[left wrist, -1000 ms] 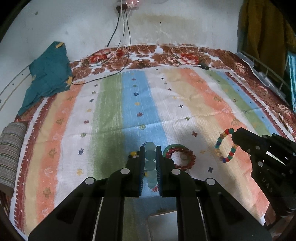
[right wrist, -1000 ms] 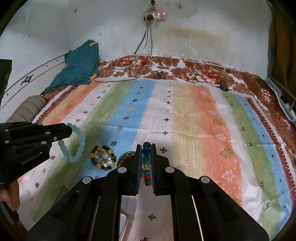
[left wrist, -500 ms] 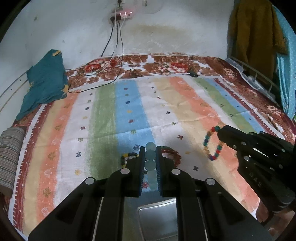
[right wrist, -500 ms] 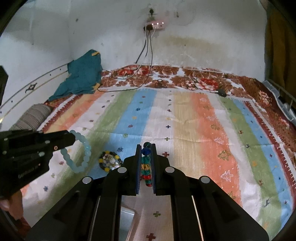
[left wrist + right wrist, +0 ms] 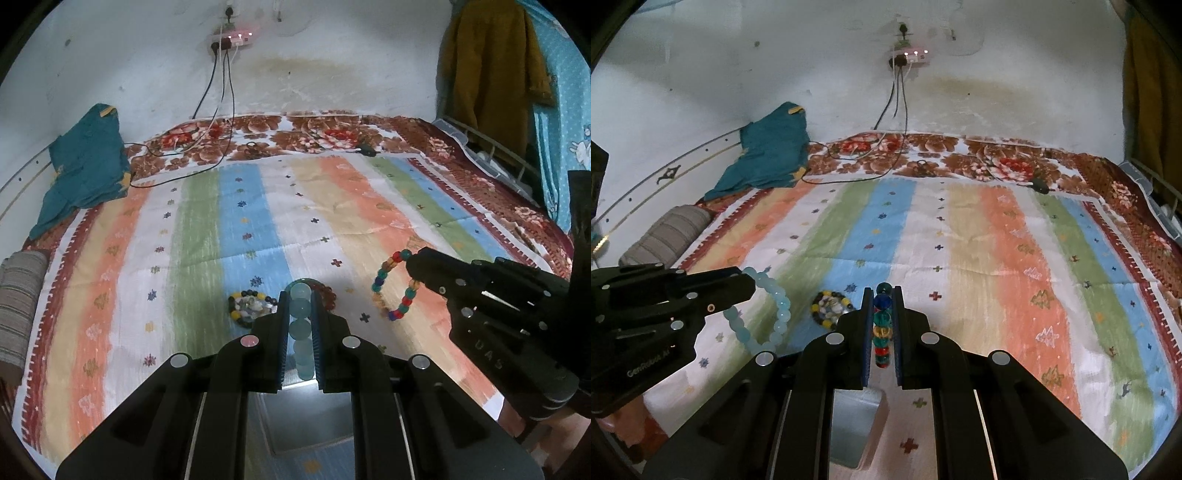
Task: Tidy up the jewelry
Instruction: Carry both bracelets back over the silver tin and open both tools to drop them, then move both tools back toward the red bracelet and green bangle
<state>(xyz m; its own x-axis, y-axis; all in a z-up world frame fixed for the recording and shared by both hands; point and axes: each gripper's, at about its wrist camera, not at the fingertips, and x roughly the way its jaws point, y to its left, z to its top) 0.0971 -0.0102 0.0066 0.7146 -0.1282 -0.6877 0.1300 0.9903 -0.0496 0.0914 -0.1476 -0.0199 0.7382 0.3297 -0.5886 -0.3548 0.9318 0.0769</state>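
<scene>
My left gripper (image 5: 300, 299) is shut on a pale blue bead bracelet (image 5: 301, 325), which hangs as a loop in the right wrist view (image 5: 764, 314). My right gripper (image 5: 882, 295) is shut on a multicoloured bead bracelet (image 5: 881, 332), seen hanging as a loop in the left wrist view (image 5: 393, 288). Both are held above the striped bedspread. A yellow-and-black bead bracelet (image 5: 249, 306) lies on the spread just left of my left fingers. A red bead bracelet with a green bangle (image 5: 328, 295) lies half hidden behind them. A grey metal box (image 5: 295, 421) sits below my left gripper.
The striped bedspread (image 5: 332, 206) covers the bed. A teal cloth (image 5: 85, 166) lies at the far left corner, cables (image 5: 207, 147) run from a wall socket, and a striped pillow (image 5: 18, 295) is at the left edge. The box also shows in the right wrist view (image 5: 855, 424).
Both grippers have lifted and pulled back with their bracelets. The bracelets on the spread now look farther off, and the grey box has come further into view below.
</scene>
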